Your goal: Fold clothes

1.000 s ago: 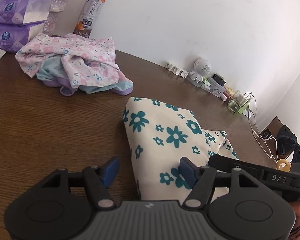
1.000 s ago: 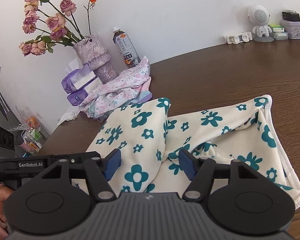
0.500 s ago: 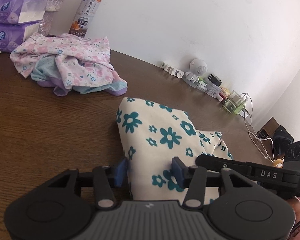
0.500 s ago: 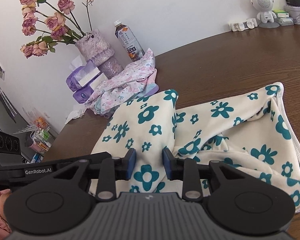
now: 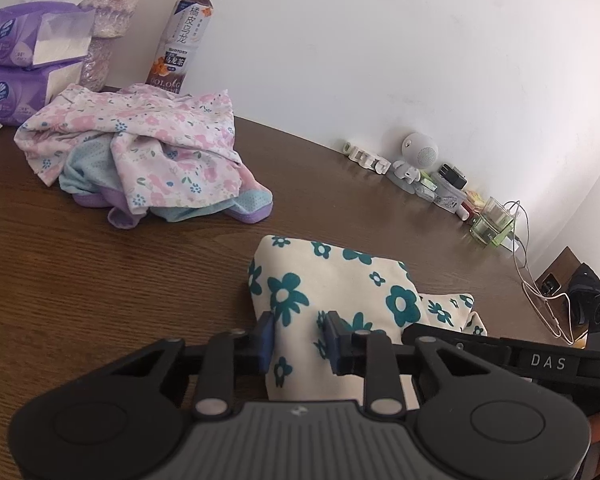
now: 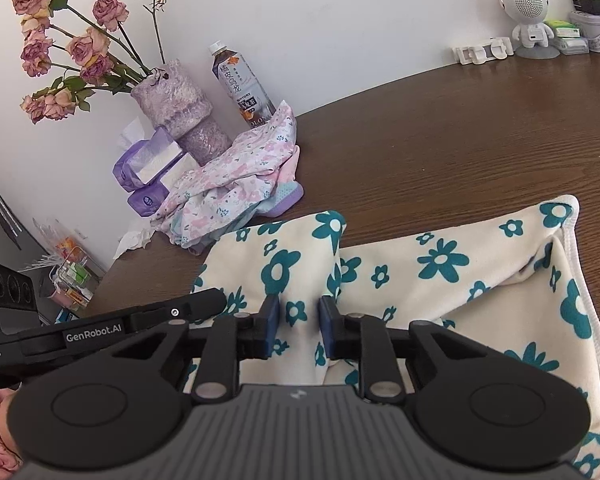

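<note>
Closing on bunched folds of the cloth (image 5: pixel 340 276) lying on the table (image 5: pixel 100 280), the left hand-held gripper (image 5: pixel 299 338) and right hand-held gripper (image 6: pixel 299 327) pinch its near edge side by side, the cloth stretching away ahead, toward the right.
</note>
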The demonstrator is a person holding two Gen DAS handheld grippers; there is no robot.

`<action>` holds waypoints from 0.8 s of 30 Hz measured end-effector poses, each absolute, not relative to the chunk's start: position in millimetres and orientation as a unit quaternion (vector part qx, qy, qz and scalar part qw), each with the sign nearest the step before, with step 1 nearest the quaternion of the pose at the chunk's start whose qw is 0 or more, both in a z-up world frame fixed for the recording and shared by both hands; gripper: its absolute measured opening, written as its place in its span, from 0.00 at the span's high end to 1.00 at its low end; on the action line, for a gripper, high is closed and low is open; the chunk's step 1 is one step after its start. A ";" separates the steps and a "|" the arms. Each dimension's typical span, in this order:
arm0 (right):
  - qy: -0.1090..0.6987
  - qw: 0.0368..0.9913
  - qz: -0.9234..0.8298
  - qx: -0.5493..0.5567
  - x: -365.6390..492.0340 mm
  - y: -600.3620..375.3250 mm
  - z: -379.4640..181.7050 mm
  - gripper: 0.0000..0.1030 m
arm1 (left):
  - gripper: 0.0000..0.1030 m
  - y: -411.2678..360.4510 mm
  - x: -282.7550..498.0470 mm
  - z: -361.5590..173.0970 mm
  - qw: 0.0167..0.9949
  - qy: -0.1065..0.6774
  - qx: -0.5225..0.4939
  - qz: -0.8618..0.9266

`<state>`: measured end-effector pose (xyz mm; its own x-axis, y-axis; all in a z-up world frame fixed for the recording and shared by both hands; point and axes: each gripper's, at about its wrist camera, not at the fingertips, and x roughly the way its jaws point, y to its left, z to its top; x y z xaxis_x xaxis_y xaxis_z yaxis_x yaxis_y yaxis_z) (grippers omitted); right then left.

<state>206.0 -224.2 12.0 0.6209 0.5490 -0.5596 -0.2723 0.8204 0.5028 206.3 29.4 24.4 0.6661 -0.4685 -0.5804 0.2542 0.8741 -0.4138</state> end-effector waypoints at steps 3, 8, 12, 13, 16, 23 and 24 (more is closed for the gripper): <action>0.364 0.879 0.233 0.200 203.4 -227.6 11.4 0.74 | 0.56 30.6 201.8 25.5 0.903 0.357 -0.145 -0.192; 0.358 0.878 0.238 0.211 183.8 -237.7 14.1 0.62 | 0.40 34.9 176.8 30.0 0.910 0.348 -0.118 -0.193; 0.359 0.881 0.238 0.197 169.2 -236.1 12.4 0.59 | 0.40 35.4 165.2 28.1 0.903 0.355 -0.122 -0.209; 0.360 0.880 0.240 0.194 166.8 -234.7 11.6 0.59 | 0.41 34.5 163.7 27.4 0.902 0.356 -0.122 -0.211; 0.360 0.882 0.241 0.187 163.0 -232.1 10.2 0.59 | 0.50 31.3 161.1 25.2 0.899 0.359 -0.120 -0.220; 0.362 0.876 0.250 0.196 164.3 -231.5 6.0 0.78 | 0.64 27.6 159.5 24.4 0.898 0.356 -0.119 -0.230; 0.362 0.877 0.250 0.196 164.4 -231.4 5.8 0.78 | 0.64 27.2 159.1 24.6 0.898 0.355 -0.118 -0.229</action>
